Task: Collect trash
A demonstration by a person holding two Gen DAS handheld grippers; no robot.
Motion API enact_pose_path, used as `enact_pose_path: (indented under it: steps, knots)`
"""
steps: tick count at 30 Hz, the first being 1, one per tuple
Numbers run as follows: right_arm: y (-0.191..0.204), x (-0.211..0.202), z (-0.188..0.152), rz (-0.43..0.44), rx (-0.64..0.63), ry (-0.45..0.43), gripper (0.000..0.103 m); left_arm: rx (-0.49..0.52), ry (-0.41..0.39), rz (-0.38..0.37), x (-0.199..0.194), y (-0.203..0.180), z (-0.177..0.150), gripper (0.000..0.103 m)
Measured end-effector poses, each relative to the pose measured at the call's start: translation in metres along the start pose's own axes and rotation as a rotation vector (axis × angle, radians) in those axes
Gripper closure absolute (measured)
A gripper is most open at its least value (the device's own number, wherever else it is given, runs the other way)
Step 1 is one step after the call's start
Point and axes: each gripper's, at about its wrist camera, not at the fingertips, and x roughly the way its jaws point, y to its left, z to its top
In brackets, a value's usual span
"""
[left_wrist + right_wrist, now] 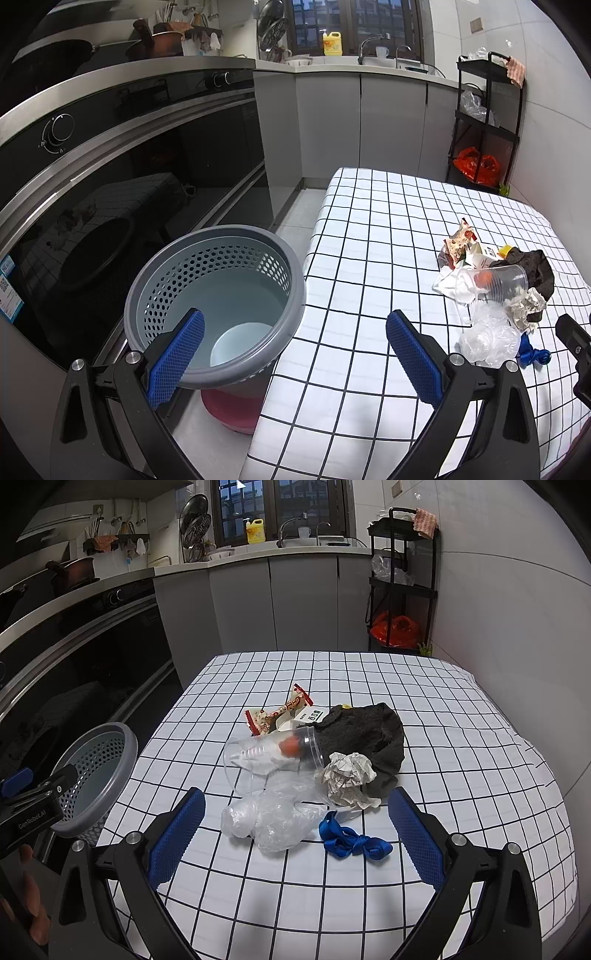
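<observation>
A heap of trash lies on the checked tablecloth (461, 738): a clear plastic cup (273, 755) on its side, a crumpled paper ball (347, 777), a dark cloth (369, 734), a snack wrapper (280, 712), a clear plastic bag (273, 819) and a blue ribbon (351, 843). My right gripper (295, 834) hovers open just in front of the bag and ribbon, holding nothing. My left gripper (295, 354) is open and empty over the edge between the table and the grey perforated bin (147, 291). The same heap appears at the right in the left wrist view, with the cup (491, 282) on top.
The bin (122, 753) stands on a red stool (232, 410) beside the table's left edge, by a dark oven front (110, 206). Grey cabinets (277, 602) and a black shelf rack (402, 583) stand behind the table. A hand (33, 897) shows at lower left.
</observation>
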Motion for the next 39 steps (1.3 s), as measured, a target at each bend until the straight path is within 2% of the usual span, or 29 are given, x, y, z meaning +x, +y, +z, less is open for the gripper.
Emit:
enact_pose_path:
  steps: [39]
  knots:
    - [-0.0013,-0.0027,0.0022,-0.001,0.007,-0.003,0.008,0.001,0.002,0.002,0.0001,-0.0004,0.0001,0.006]
